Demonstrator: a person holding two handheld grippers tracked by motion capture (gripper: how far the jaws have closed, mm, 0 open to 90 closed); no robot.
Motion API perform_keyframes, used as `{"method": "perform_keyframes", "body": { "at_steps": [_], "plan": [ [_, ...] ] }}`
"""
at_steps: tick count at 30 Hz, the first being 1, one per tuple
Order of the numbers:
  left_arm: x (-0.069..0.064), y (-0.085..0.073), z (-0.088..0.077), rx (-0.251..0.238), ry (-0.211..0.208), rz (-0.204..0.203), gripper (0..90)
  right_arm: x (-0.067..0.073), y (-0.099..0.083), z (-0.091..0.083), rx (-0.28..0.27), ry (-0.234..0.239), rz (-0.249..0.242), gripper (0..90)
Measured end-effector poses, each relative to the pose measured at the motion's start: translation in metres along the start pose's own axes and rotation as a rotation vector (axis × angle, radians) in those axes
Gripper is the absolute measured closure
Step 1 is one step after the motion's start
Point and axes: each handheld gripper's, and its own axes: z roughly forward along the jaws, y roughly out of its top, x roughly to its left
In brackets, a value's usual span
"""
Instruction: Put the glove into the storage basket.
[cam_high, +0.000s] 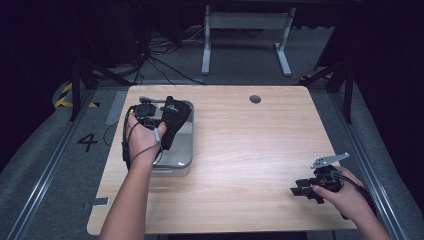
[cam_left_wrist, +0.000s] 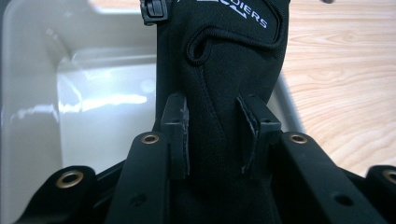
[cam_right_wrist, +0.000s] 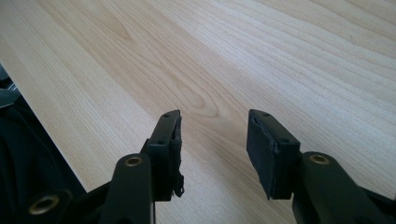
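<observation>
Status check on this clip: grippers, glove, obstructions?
Left gripper clamped on black glove, over metal tray. Right gripper open, empty, above table. Nothing in the way.

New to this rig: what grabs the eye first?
The black glove clamped in the left tool, hanging over the metal tray at the table's left side. Next, the right tool, open with nothing between its pads, low over bare wooden table near the right edge.

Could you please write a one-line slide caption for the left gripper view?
Left claw shut on a black glove above a metal tray.
</observation>
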Motion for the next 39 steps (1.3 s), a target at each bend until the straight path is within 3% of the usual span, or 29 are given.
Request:
{"method": "perform_keyframes", "body": {
  "at_steps": [6, 9, 16, 21, 25, 28, 32, 39],
  "plan": [
    [0.006, -0.005, 0.018, 0.077, 0.067, 0.003, 66.6, 0.002, 0.002, 0.002, 0.003, 0.005, -0.009, 56.0],
    [0.01, -0.006, 0.029, 0.116, 0.08, -0.001, 66.5, 0.002, 0.002, 0.002, 0.003, 0.01, -0.01, 55.8],
    [0.017, -0.01, 0.046, 0.149, 0.087, -0.031, 65.7, 0.002, 0.003, 0.0, -0.005, 0.008, -0.011, 55.7],
    [0.016, -0.011, 0.05, 0.154, 0.086, -0.029, 65.0, 0.002, 0.002, 0.0, -0.01, 0.004, -0.011, 55.6],
    [0.016, -0.011, 0.053, 0.164, 0.102, -0.01, 55.7, 0.001, 0.002, -0.002, -0.014, 0.003, -0.011, 54.8],
    [0.013, -0.011, 0.051, 0.161, 0.121, 0.008, 43.7, 0.001, 0.002, -0.004, -0.02, -0.002, -0.013, 54.1],
    [0.007, -0.012, 0.04, 0.123, 0.122, 0.037, 36.7, 0.0, 0.004, -0.003, -0.02, -0.002, -0.014, 54.1],
    [-0.02, -0.019, 0.006, 0.065, 0.053, 0.128, 38.5, -0.004, 0.006, -0.001, -0.026, -0.007, -0.014, 54.0]
  ]
}}
